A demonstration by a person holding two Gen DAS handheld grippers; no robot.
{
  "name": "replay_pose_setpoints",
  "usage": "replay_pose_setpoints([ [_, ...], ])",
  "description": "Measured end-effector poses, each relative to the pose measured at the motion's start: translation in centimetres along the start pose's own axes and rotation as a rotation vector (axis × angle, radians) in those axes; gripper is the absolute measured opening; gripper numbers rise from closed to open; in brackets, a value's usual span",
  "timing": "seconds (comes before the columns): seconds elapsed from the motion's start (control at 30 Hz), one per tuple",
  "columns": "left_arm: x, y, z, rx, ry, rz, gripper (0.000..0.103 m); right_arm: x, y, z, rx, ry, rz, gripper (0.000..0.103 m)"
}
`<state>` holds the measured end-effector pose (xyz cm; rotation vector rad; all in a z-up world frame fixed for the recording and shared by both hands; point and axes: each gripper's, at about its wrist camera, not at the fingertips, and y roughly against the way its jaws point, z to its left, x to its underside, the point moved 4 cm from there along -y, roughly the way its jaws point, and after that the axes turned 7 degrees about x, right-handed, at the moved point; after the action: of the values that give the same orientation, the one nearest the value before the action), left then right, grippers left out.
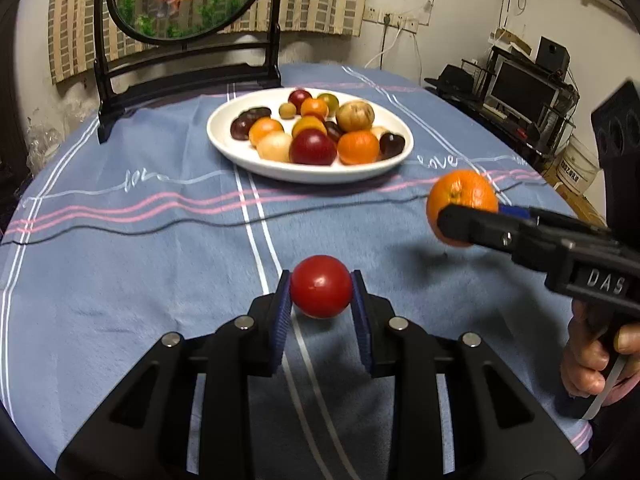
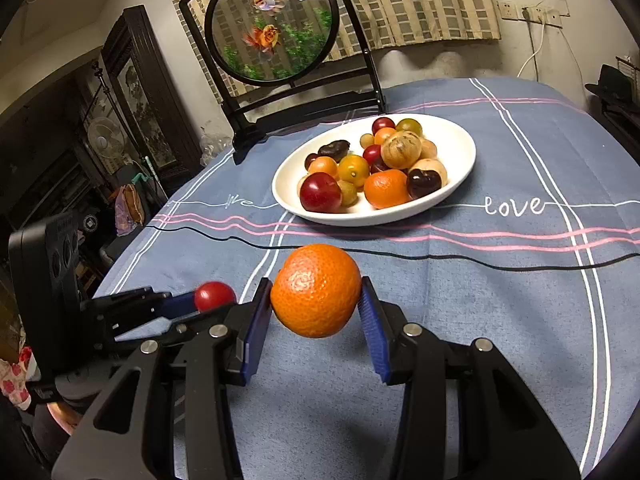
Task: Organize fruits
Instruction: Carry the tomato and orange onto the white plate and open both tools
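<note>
My left tongs clench a smooth red tomato above the tabletop; I judge it soft and slippery, best pinched across its middle. My right tongs grip the firmer mandarin, short of the plate.

Dim indoor light from above, strong fisheye curve, fair sharpness

Both wrist views bend hard at the edges, with black corners and bowed stripes on the blue tablecloth. The centre is fairly sharp; the white plate is bright yet not blown out. A small glint sits on the red tomato, and soft shadows fall on the cloth under it and under the orange. The round fish screen reflects a short bar of light. The room at the left of the right wrist view is dark and murky.
</note>
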<state>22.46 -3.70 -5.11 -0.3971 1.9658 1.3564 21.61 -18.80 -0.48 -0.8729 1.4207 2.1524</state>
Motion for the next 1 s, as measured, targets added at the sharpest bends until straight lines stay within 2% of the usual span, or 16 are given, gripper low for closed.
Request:
replay_pose_setpoints([
  [0.17,-3.4,0.9,1.2,0.029,0.027,-0.022,0.029,-1.7,0.6,-0.4,-0.005,-0.012,-0.024,0.044],
  [0.4,-9.8,1.7,1.8,-0.011,-0.005,-0.103,0.029,-7.0,1.6,-1.3,0.028,-0.007,-0.117,0.044],
  [0.53,-13.4,-1.0,2.4,-0.04,-0.022,-0.1,0.029,-9.2,1.8,-1.8,0.018,-0.024,-0.171,0.044],
  [0.7,-16.6,-6.3,3.7,-0.073,-0.007,-0.057,0.029,-10.2,0.9,-1.9,0.029,-0.006,-0.175,0.044],
  [0.97,-18.7,-12.2,6.2,-0.1,0.057,-0.016,0.029,-13.4,-2.4,-2.0,0.069,0.053,-0.182,0.044],
  [1.0,-18.7,-12.8,6.4,-0.109,0.057,-0.009,0.032,-13.6,-2.7,-2.0,0.069,0.053,-0.18,0.044],
])
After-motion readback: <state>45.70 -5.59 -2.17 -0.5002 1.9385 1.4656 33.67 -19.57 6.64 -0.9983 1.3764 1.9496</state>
